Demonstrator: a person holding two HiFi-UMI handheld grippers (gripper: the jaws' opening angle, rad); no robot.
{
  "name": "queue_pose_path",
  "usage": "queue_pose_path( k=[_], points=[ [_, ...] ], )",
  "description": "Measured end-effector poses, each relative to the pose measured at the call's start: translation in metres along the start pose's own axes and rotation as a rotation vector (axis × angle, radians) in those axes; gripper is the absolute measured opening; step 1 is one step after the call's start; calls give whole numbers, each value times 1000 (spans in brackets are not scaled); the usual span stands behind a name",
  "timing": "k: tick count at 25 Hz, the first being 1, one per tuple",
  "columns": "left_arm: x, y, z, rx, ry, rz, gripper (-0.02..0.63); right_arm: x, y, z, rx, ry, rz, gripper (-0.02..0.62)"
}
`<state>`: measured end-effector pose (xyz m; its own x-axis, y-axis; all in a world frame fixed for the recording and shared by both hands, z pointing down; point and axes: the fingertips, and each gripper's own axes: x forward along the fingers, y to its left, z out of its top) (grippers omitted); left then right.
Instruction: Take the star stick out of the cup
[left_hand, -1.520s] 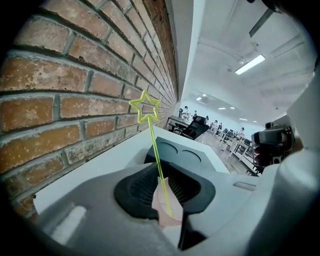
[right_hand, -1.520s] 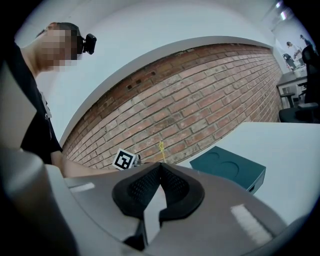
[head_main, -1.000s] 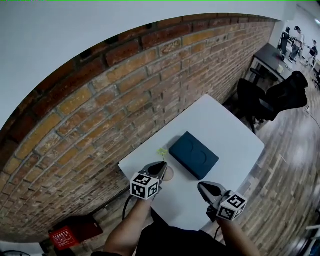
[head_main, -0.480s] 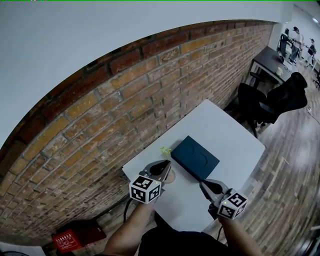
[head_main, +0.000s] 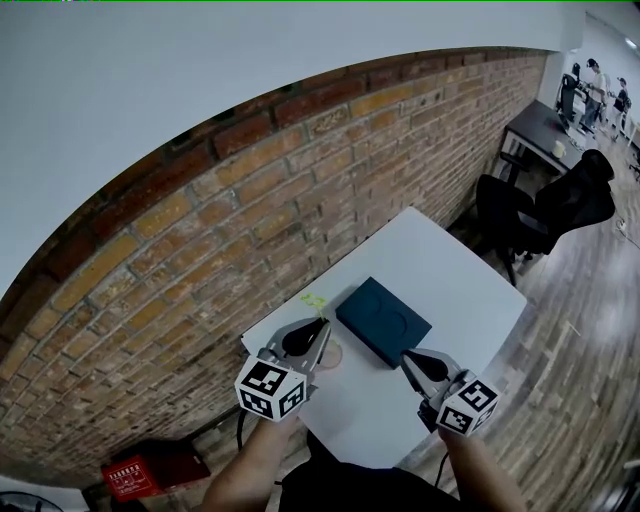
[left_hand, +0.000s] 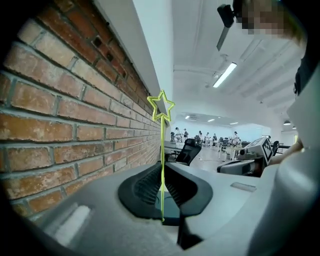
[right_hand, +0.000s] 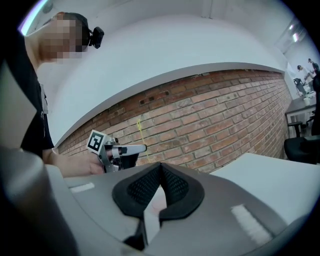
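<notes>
While wall (head_main: 200, 230) flanks table (head_main: 455, 262), box (head_main: 383, 321) lies near cup (head_main: 336, 353).

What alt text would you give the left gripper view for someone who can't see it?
The left hand-held gripper pinches a thin yellow-green star stick upright between its jaws, star outline on top. A brick wall runs along the left; an office room opens beyond.

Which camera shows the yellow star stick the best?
The left gripper view: the star stick is big and close, stem pinched in the left gripper. The head view shows a tiny yellow speck; the right gripper view, a faint line against bricks.
</notes>
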<state>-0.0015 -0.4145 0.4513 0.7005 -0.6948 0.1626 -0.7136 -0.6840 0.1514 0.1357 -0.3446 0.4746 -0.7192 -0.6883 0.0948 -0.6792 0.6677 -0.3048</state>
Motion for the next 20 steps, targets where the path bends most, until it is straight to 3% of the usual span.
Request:
queue_pose_path(
  k=[11, 15, 20],
  points=[
    [-53, -49, -9, -1, -20, 175, 20, -44, 0, 21, -13, -52, 103, -1],
    [-74, -68, -18, -13, -39, 174, 20, -59, 25, 17, -70, -43, 112, 0],
    [-112, -89, -38, -11, -31, 140, 20, -77, 62, 3, -92, -50, 63, 0]
  ],
)
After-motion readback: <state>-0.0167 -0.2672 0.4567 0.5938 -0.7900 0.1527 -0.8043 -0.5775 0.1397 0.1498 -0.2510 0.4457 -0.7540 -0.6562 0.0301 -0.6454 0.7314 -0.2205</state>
